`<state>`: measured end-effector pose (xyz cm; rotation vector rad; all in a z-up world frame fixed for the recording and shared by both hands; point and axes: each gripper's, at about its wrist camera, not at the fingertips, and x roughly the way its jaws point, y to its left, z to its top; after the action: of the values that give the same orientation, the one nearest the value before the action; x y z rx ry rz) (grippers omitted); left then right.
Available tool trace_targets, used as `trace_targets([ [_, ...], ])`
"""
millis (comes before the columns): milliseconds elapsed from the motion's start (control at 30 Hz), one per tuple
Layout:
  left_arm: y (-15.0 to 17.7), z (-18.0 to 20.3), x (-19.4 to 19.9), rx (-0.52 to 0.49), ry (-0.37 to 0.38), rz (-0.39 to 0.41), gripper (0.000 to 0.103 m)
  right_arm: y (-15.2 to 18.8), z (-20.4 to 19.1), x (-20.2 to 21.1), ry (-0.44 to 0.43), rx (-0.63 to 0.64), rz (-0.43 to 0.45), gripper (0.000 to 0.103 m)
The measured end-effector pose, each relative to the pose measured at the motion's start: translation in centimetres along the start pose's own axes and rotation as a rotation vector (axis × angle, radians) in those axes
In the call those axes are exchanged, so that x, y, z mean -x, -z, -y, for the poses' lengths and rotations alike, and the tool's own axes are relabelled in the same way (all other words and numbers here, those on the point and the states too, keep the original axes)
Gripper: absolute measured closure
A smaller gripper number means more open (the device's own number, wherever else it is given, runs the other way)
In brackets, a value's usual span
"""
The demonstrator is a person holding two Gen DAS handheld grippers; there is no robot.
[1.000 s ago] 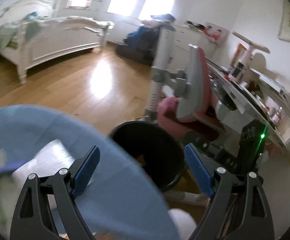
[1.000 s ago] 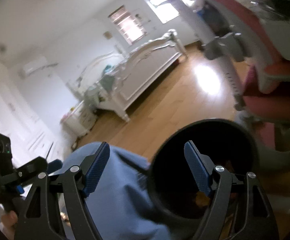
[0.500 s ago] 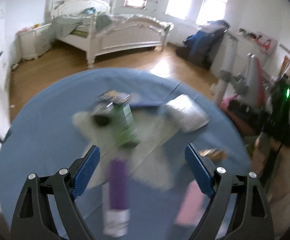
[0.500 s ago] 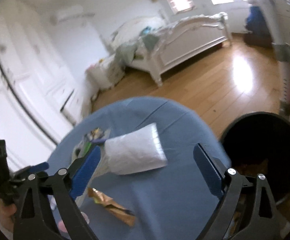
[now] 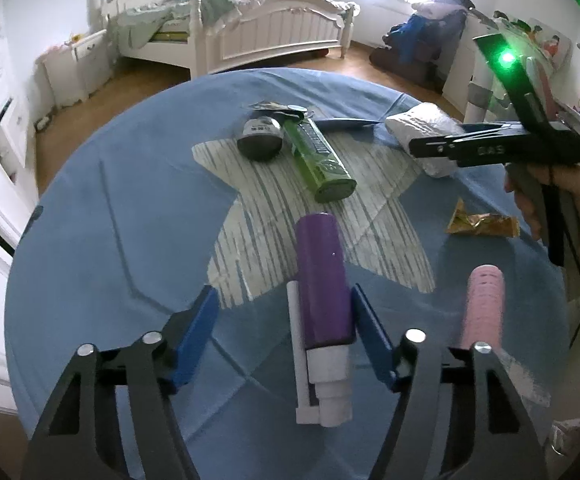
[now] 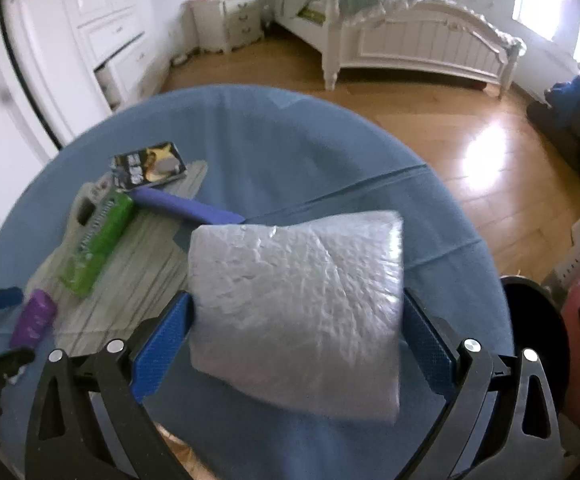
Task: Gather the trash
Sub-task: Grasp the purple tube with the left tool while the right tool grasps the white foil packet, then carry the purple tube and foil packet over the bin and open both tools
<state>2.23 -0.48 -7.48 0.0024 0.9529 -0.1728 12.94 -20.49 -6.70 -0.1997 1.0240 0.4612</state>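
While closing: left gripper is squeezing in around purple tube, not pinching.
Right gripper: standing wide apart beside silver bag.

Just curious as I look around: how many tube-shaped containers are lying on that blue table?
3: a purple tube between the left gripper's closing jaws, a green one mid-table, a pink one to the right. Others may be hidden.
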Motion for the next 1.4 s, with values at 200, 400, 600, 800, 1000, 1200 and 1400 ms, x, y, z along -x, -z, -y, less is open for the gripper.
trace_targets([
  [200, -0.5, -1.8, 0.1, 0.049, 0.039, 0.018, 0.072, -0.2, -0.3, 0.1, -0.023, -0.040, 0.030, 0.049],
  [400, -0.7, -2.8, 0.6, 0.096, 0.093, 0.050, 0.072, 1.0, 0.4, 2.2, -0.122, -0.099, 0.090, 0.073],
  [600, -2.0, -2.3, 2.7, 0.119, 0.125, 0.142, 0.072, 2.8, 0.5, 6.9, -0.214, -0.125, 0.237, 0.074],
  [800, -5.6, 2.2, 4.8, 0.059, 0.209, 0.242, 0.073, 4.3, 2.3, 12.0, -0.211, -0.166, 0.378, 0.074],
  [1000, -9.4, 8.3, 5.4, 0.002, 0.333, 0.315, 0.078, 7.5, 5.9, 16.9, -0.117, -0.212, 0.487, 0.074],
  [1200, -12.3, 14.1, 3.8, -0.067, 0.440, 0.322, 0.078, 10.8, 10.6, 19.4, -0.036, -0.288, 0.537, 0.074],
  [1400, -14.4, 18.0, 1.5, -0.099, 0.492, 0.297, 0.078, 13.8, 15.5, 20.5, 0.029, -0.379, 0.575, 0.074],
])
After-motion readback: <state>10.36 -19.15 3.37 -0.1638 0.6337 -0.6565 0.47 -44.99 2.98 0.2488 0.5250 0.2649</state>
